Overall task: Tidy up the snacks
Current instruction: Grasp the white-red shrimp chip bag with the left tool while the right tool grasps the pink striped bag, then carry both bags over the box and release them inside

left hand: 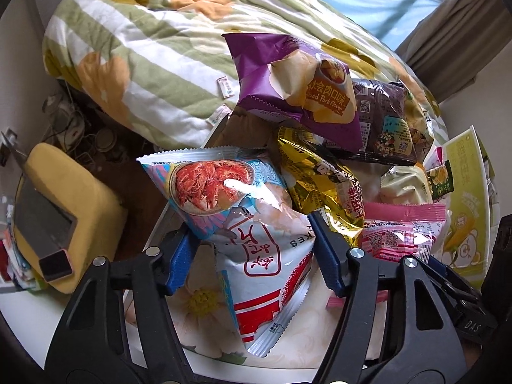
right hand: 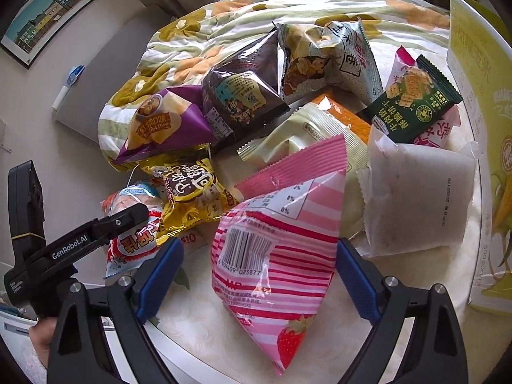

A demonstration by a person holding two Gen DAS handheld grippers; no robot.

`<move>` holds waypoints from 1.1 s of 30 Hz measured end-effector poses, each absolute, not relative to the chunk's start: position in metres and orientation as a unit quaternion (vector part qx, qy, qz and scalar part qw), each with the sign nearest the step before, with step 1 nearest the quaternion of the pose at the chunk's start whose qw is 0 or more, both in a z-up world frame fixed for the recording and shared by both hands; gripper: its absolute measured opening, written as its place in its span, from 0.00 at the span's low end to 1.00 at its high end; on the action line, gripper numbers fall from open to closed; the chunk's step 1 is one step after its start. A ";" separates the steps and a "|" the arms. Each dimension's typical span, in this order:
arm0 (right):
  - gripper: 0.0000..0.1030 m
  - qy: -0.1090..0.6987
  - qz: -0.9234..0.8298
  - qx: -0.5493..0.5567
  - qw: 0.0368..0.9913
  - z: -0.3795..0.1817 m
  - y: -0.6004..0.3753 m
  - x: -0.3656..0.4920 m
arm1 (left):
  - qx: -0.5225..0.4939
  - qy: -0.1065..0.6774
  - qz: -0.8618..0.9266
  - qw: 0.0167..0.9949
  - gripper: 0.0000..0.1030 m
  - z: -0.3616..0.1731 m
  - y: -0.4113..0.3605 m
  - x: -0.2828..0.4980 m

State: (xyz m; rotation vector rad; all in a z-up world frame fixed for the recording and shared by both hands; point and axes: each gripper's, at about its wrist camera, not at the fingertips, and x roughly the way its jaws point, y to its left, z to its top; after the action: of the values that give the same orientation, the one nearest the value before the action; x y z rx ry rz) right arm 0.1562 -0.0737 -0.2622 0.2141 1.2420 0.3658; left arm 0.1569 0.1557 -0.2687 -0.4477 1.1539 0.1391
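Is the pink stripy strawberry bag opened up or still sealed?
Sealed. The strawberry bag looks puffy and its crimped pink top edge is unbroken.

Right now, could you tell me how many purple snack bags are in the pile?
1: the purple bag lies at the pile's far left edge against the quilt, above the gold bag. Others may be buried.

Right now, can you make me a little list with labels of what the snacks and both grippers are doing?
place: snack pile on a white table beside a bed
left gripper: pads press the shrimp bag
right gripper: astride the pink bag, pads not touching it
gold bag: between the shrimp bag and the pink bag
purple bag: at the back, atop the pile
green packet: back right, on other packets
yellow box: standing at the right edge
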 end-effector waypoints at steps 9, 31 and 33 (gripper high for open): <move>0.84 0.583 0.158 0.104 0.790 -0.268 -0.073 0.155 | -0.201 0.546 0.055 0.812 0.58 -0.264 0.155 0.145; 0.63 0.550 0.137 0.105 0.817 -0.231 -0.073 0.105 | -0.163 0.523 0.010 0.836 0.58 -0.224 0.147 0.094; 0.63 0.542 0.136 0.102 0.823 -0.224 -0.071 0.097 | -0.158 0.518 0.003 0.841 0.58 -0.216 0.146 0.089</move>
State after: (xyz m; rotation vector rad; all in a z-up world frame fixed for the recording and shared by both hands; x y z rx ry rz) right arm 0.0971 -0.0713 -0.2240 0.2173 1.1527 0.2896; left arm 0.0891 0.1459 -0.2160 -0.3337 1.0953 0.0070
